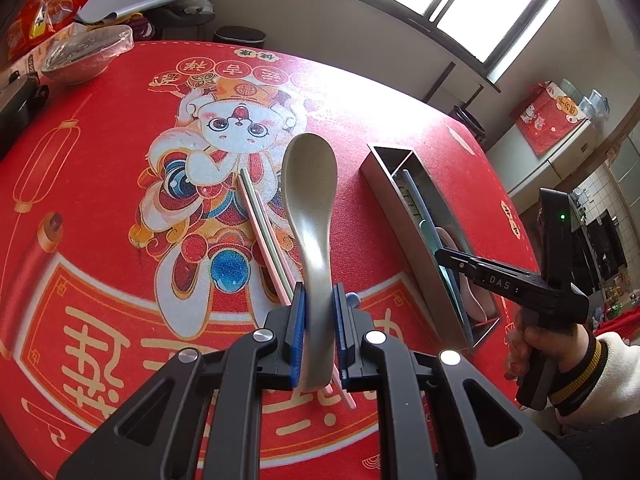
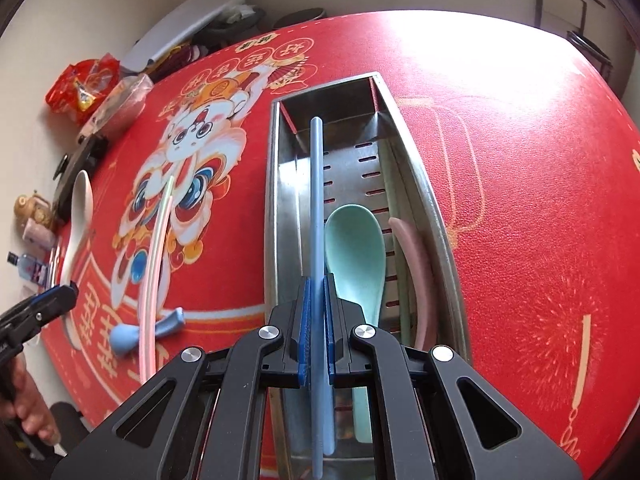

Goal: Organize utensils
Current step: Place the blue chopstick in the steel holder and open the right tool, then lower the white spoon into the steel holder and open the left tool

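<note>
My left gripper (image 1: 319,300) is shut on the handle of a beige speckled spoon (image 1: 310,184), held above the red mat with its bowl pointing away. Under it lie pink and pale green chopsticks (image 1: 260,232). My right gripper (image 2: 319,292) is shut on a blue chopstick (image 2: 316,184), held lengthwise over the steel utensil tray (image 2: 274,208). Inside that tray lie a mint green spoon (image 2: 356,256) and a pink spoon (image 2: 416,264). In the left wrist view the tray (image 1: 384,196) stands to the right, with the right gripper (image 1: 444,256) over its near end.
A blue spoon (image 2: 132,334) lies on the mat beside the pink and green chopsticks (image 2: 156,256). A covered bowl (image 1: 86,54), red snack bags (image 1: 44,12) and a dark device (image 1: 16,104) crowd the far left of the table. A sleeved hand (image 1: 560,356) holds the right gripper.
</note>
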`<action>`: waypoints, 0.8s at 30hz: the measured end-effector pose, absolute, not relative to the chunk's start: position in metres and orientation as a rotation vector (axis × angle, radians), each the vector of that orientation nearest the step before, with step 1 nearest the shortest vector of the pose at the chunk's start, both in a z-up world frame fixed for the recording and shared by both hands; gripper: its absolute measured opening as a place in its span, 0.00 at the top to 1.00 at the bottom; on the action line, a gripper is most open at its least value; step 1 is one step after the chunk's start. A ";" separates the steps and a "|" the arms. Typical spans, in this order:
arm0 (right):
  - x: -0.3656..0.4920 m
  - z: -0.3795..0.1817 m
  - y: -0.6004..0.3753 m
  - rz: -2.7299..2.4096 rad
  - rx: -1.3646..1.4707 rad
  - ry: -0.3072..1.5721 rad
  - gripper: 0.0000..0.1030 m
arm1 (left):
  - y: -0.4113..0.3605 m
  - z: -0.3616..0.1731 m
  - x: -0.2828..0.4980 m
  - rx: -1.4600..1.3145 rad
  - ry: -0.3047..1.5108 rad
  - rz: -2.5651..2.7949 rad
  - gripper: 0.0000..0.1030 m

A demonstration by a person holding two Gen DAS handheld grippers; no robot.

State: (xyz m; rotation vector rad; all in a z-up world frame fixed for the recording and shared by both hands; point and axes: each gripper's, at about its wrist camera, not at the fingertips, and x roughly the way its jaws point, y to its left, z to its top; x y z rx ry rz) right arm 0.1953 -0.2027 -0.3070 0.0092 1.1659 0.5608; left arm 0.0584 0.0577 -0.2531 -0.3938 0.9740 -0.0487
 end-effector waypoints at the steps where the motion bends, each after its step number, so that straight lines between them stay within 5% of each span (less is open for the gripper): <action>1: 0.197 -0.309 -0.202 0.569 0.006 1.172 0.94 | 0.057 -0.252 0.058 -0.391 0.973 -0.042 0.88; 24: 0.206 -0.301 -0.215 0.643 0.090 1.207 0.92 | 0.023 -0.244 0.067 -0.357 0.993 -0.007 0.87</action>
